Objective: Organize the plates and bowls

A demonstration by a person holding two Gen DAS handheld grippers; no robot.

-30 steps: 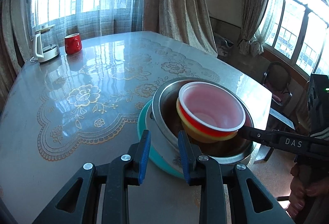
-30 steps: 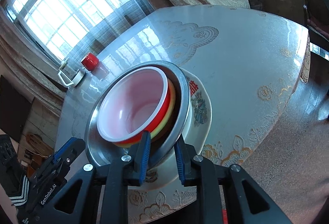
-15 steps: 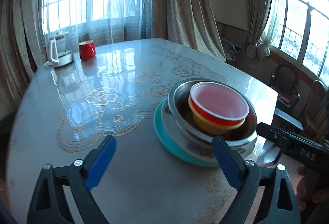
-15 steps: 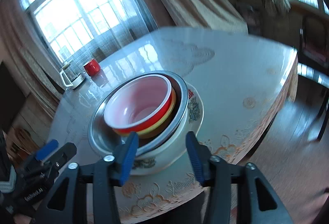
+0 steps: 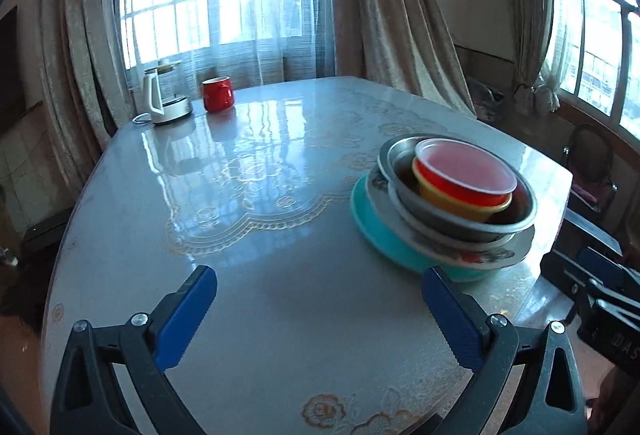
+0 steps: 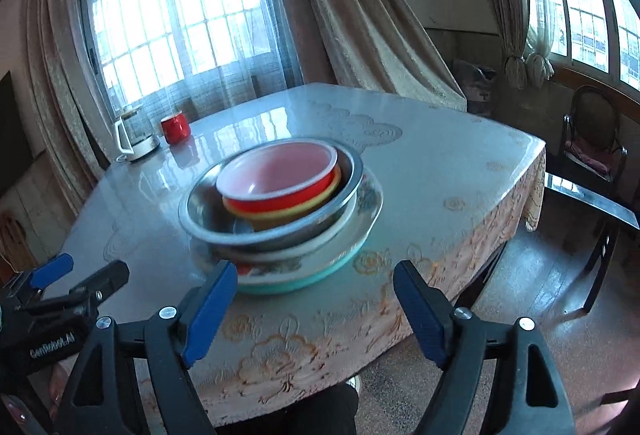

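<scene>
Both grippers have let go of the stack and pulled back from it. A second ago each was pinched on the rim of the steel bowl; now the left gripper [image 5: 320, 319] stands with its blue pads spread as wide as they go, nothing between them but bare tabletop, and the right gripper [image 6: 310, 309] is opening too, its jaws empty, with the near edge of the stack just beyond its left pad.

The stack sits on its own near the table's front corner: a red plastic bowl with a white rim [image 5: 466, 179] nested in a yellow bowl [image 5: 460, 205], both tilted inside the wide stainless-steel bowl [image 5: 440, 215], which rests on a flower-patterned white plate [image 5: 480, 253] over a turquoise plate [image 5: 384, 235]. Nothing touches it.

To my eye this means the gathering is finished, since every plate and bowl in sight is in that one pile. The glossy lace-patterned table [image 5: 260, 235] holds otherwise only a red mug [image 5: 217, 93] and a white-handled kettle [image 5: 164, 97] at the far edge, well apart from the stack.
</scene>
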